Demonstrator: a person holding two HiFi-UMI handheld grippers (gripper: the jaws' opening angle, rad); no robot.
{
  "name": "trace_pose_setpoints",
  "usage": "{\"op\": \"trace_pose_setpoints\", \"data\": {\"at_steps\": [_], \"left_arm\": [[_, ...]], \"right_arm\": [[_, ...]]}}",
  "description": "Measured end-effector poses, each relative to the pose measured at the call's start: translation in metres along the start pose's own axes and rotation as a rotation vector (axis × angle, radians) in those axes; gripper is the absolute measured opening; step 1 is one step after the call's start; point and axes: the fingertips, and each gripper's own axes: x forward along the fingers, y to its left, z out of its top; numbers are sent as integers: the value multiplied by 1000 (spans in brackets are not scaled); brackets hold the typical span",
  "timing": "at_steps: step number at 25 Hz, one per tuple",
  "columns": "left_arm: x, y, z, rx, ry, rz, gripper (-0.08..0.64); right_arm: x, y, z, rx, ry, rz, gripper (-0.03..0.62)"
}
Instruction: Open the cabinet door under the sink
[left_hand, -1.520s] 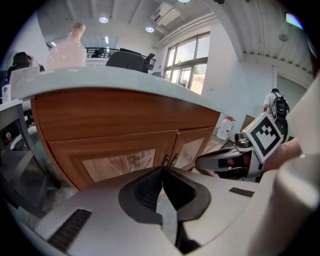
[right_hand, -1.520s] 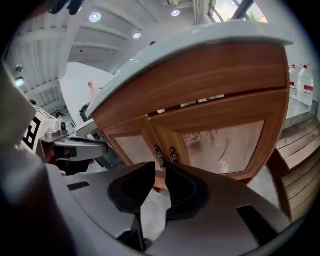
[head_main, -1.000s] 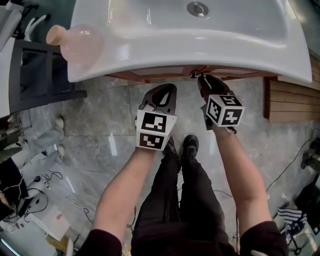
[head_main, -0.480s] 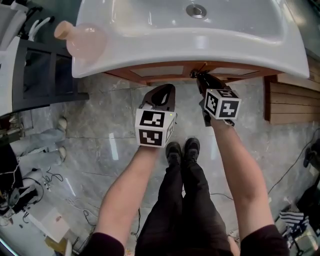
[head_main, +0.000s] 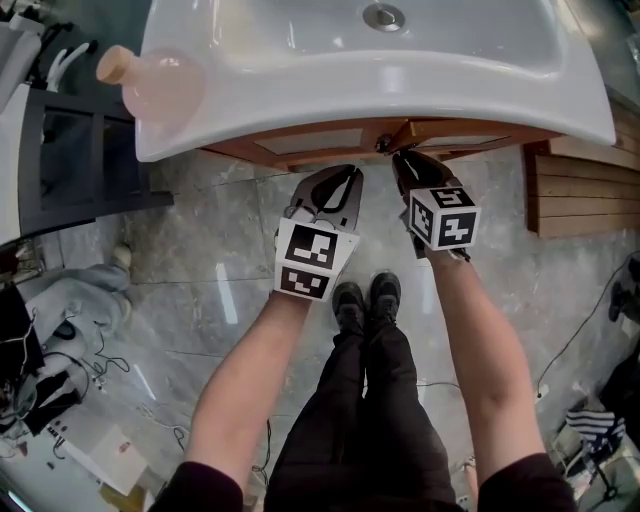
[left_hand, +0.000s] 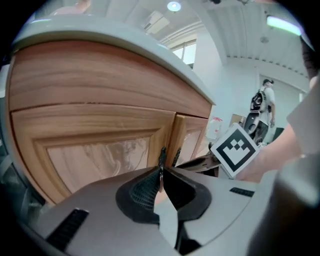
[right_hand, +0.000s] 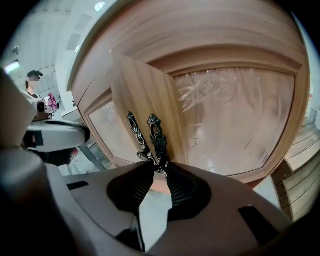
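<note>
Cabinet door (right_hand: 150, 85), the right-hand one of the wooden pair beneath the white sink (head_main: 300, 95), stands a little ajar, and its handle edge pokes out from under the basin past its neighbour! The right tool (right_hand: 159, 167) is on the job: its jaws have just been closing, and the lower end of the ornate dark metal handle (right_hand: 156, 131) sits pinched between the ribbed pads (right_hand: 182, 187). From the head view that right tool (head_main: 398, 152) reaches up under the basin's front lip, right at the seam between the two doors. A matching handle (right_hand: 134, 131) on the left door (left_hand: 90, 155) shows just beside the gripped one. Over to the left tool (left_hand: 161, 172): jaws pressed together, nothing between them, and it hangs in front of the left door near the seam without touching the wood. From above, the left tool (head_main: 348, 176) is just beside the right one, a little further out from the cabinet. Both doors have pale glazed panels set in warm wood frames. Up on the sink's left corner rests a round pale pink bottle (head_main: 155, 85). Below, the person's dark shoes (head_main: 365, 298) stand on a grey marbled floor (head_main: 200, 260).
</note>
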Motion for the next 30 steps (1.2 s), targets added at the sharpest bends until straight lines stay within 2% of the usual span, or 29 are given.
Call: {"op": "trace_pose_setpoints", "data": {"at_steps": [2, 4, 5, 10, 14, 18, 22, 26, 30], "left_arm": [[2, -13, 12, 76, -20, -49, 42], [5, -25, 21, 122, -33, -99, 140], [6, -30, 25, 135, -40, -123, 161], [19, -54, 36, 161, -67, -212, 196], [32, -73, 47, 196, -79, -243, 195], [38, -88, 64, 196, -105, -258, 139], [38, -95, 65, 261, -100, -264, 123], [34, -106, 63, 346, -83, -280, 105], [29, -112, 60, 359, -71, -291, 98]], "right_arm": [[-5, 0, -4, -13, -2, 13, 98], [-12, 2, -12, -31, -1, 32, 98], [-15, 4, -16, -41, 1, 41, 98], [-30, 6, -29, -98, 7, 85, 98], [-35, 7, -32, -114, 10, 112, 98], [-39, 8, -36, -139, 10, 135, 98], [-43, 10, -34, -120, -11, 137, 98], [-49, 6, -38, -122, -17, 100, 103], [-71, 1, -51, -38, -22, 63, 114]]}}
